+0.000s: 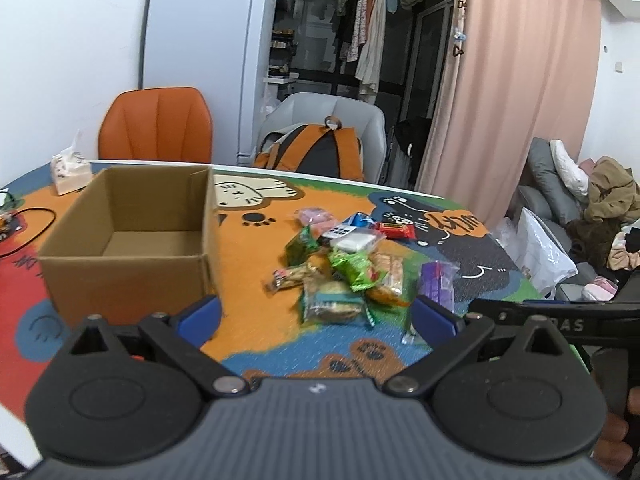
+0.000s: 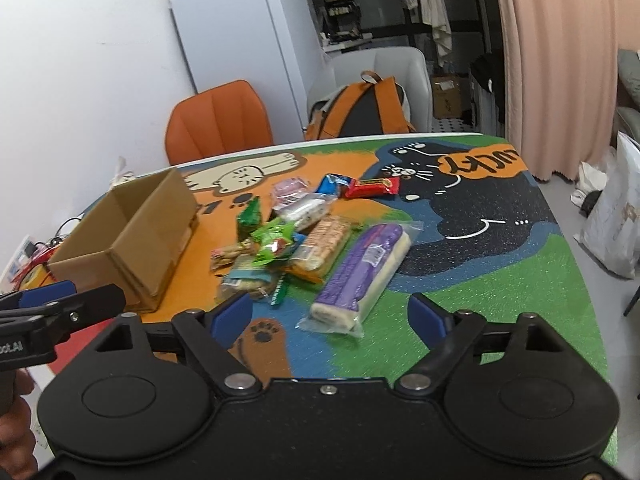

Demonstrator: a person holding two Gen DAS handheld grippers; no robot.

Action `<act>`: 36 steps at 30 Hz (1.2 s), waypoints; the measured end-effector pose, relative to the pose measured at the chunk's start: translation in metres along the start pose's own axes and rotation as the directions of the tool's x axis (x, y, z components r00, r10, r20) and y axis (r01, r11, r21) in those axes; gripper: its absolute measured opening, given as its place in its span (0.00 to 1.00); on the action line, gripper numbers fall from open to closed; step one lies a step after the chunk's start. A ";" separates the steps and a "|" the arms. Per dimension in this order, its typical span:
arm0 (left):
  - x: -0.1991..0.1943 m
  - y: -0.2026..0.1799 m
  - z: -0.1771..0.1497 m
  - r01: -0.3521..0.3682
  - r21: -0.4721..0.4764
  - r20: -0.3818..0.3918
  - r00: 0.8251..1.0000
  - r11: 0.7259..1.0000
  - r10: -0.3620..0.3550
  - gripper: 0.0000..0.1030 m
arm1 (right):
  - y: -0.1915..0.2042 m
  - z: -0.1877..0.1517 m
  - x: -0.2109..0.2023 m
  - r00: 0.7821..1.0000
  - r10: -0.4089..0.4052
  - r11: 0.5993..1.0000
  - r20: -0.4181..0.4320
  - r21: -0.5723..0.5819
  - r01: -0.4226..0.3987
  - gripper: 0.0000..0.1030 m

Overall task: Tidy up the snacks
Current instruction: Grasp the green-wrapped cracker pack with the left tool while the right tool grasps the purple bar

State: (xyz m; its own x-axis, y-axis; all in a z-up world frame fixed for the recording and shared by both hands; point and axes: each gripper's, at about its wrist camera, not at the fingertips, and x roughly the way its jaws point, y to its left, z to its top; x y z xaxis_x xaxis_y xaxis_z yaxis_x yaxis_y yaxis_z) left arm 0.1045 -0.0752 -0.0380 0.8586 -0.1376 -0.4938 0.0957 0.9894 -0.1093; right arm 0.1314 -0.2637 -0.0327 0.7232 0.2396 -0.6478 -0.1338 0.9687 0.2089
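Both grippers, left gripper and right gripper, hover wide open and empty. Cardboard box sits empty beside the snack pile. Best start: right gripper pinches the nearest purple-wrapped roll across its narrow width.

My table carries a bright cartoon-cat mat in orange, blue, green and black. At its far edge stand an orange chair on the left and a grey chair to its right, the latter holding an orange-and-black backpack. A white refrigerator stands against the white wall behind them. Farther right, clothes hang in a dark alcove beside a pink curtain. A grey sofa piled with items sits far right.
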 end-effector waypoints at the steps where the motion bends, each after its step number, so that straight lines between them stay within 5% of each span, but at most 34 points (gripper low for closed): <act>1: 0.004 -0.001 0.001 0.001 0.000 -0.004 1.000 1.000 -0.001 0.98 | -0.001 0.001 0.004 1.000 0.001 1.000 -0.004 0.002 -0.001 0.79; 17: 0.083 -0.009 0.005 0.046 -0.002 -0.076 0.996 0.999 -0.046 0.72 | -0.016 0.012 0.072 0.996 -0.013 1.000 -0.087 0.006 0.014 0.74; 22: 0.104 -0.012 0.003 0.048 0.000 -0.100 0.994 0.999 -0.048 0.72 | -0.015 0.014 0.086 0.994 -0.022 1.000 -0.102 -0.017 0.021 0.71; 26: 0.119 -0.014 0.001 0.036 -0.009 -0.133 0.990 0.999 -0.037 0.72 | -0.019 0.013 0.094 0.991 -0.021 1.000 -0.132 -0.016 0.019 0.60; 36: 0.142 -0.026 -0.006 -0.045 0.037 -0.166 0.985 0.998 0.051 0.73 | -0.029 0.014 0.084 0.988 -0.049 0.999 -0.147 -0.016 0.047 0.55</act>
State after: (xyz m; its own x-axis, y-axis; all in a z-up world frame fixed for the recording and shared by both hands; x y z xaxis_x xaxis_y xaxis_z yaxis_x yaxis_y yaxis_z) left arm 0.2211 -0.1202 -0.1103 0.7671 -0.0931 -0.6348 0.0755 0.9956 -0.0547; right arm 0.2051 -0.2727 -0.0831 0.6216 0.1985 -0.7578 -0.1103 0.9799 0.1662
